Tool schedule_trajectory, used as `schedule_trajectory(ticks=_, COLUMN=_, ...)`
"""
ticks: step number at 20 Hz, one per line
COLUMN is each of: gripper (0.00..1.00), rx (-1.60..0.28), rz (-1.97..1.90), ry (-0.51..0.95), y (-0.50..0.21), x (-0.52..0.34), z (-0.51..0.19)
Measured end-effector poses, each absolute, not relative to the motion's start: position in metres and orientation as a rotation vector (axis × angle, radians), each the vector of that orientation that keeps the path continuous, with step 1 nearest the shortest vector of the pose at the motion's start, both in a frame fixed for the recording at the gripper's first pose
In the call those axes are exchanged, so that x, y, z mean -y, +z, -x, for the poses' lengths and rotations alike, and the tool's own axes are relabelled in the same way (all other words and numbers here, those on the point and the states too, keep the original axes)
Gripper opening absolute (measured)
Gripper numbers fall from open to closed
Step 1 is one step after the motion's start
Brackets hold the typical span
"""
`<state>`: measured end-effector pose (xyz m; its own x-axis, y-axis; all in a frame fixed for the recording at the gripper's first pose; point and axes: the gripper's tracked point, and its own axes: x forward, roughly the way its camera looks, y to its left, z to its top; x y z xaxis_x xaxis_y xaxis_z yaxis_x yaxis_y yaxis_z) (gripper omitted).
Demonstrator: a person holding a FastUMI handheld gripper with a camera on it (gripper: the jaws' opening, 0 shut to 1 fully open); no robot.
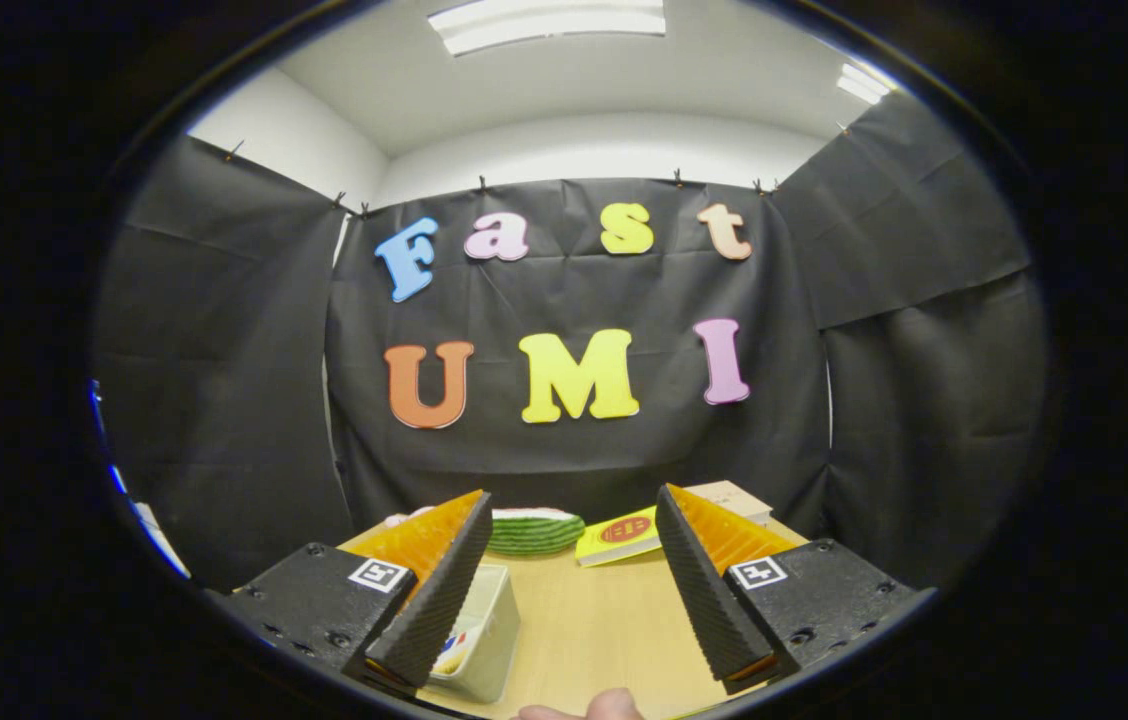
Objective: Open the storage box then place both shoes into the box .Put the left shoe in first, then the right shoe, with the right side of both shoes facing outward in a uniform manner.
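The gripper [569,520] hangs above the table [594,625], fingers spread wide and holding nothing. A white box [482,632] sits just beside the left finger — a green-soled shoe [536,532] lies far off, by a yellow book [619,537].

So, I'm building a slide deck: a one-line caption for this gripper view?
Open tool held above the wooden table, nothing between its fingers; white box beside one finger, green shoe and yellow book beyond.

Matt wood, smooth plastic
The bench [594,620] looks like pale matt wood; the tub [484,640] smooth plastic; tool [572,590] fingers ribbed.
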<state>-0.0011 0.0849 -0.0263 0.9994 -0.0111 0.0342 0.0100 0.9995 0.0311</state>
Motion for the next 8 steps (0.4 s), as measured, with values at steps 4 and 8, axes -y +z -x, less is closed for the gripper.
schedule_trajectory(ticks=4, gripper=1.0, rx=0.043, rz=-0.036, ry=-0.011, y=-0.0227, x=-0.0852, z=0.002)
schedule_trajectory(ticks=8, gripper=1.0, rx=0.046, rz=-0.044, ry=-0.013, y=-0.0203, x=-0.0859, z=0.004)
